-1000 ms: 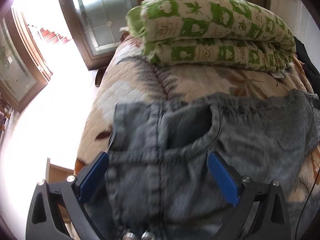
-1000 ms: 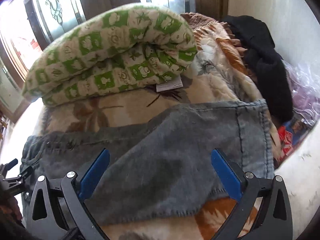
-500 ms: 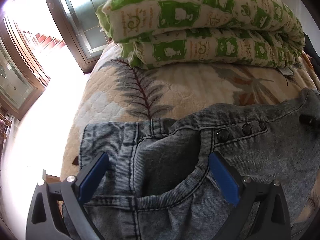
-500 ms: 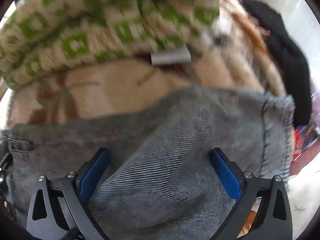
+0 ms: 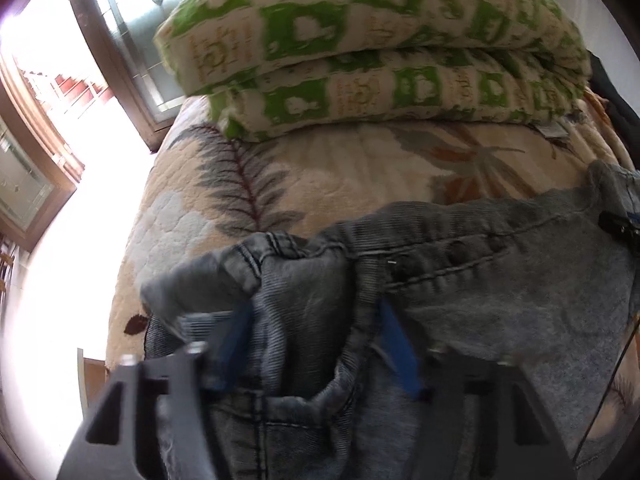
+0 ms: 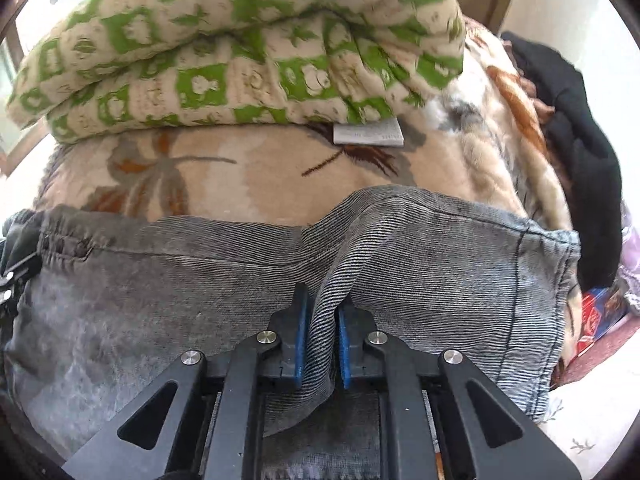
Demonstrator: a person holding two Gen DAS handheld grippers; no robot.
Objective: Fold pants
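Note:
Grey denim pants [image 5: 500, 280] lie across a leaf-patterned bed cover [image 5: 320, 168]. In the left wrist view my left gripper [image 5: 312, 332] has its blue pads closing around a bunched fold at the waistband and pocket corner; the frame is blurred. In the right wrist view the pants [image 6: 160, 280] spread wide, and my right gripper [image 6: 322, 320] is shut on a raised ridge of denim pinched between its blue pads. The other gripper's black tip shows at the left edge [image 6: 12, 276].
A folded green-and-cream quilt [image 5: 380, 48] lies at the head of the bed, also in the right wrist view [image 6: 240, 48]. Black clothing [image 6: 576, 140] lies at the right. The bed's left edge drops to a bright floor [image 5: 80, 240]. A red box [image 6: 600, 312] sits low right.
Both grippers moved forward over the pants and closed. The right jaws went from wide open to pinching a denim ridge. The left jaws narrowed around the waistband fold, which bunched up.

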